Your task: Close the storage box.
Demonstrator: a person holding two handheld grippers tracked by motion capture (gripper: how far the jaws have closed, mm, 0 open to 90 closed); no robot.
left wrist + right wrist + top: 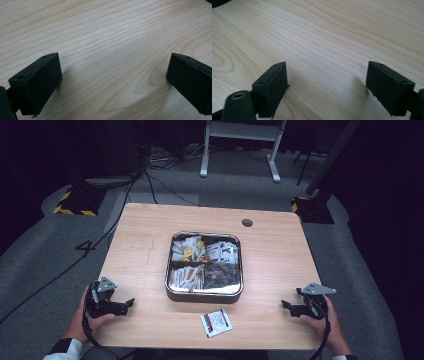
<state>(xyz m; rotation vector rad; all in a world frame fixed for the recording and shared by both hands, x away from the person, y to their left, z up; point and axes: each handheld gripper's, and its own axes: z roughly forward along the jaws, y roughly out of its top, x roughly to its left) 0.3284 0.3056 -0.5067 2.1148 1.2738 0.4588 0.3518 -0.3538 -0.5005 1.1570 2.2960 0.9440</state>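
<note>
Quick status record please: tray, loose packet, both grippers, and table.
tray: square metal tray with four compartments of packets, at table centre
loose packet: white sachet with red and black print, flat on the table in front of the tray, apart from it
left gripper: open, nothing between the jaws, near the table's front left
right gripper: open, nothing between the jaws, near the front right
table: light wooden tabletop

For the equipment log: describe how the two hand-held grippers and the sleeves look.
Both the left hand-held gripper and the right hand-held gripper are black, each topped by a grey three-cornered plate, with a black cable trailing back. Jaws are blocky, finely textured. The left sleeve is white with a dark cuff.
</note>
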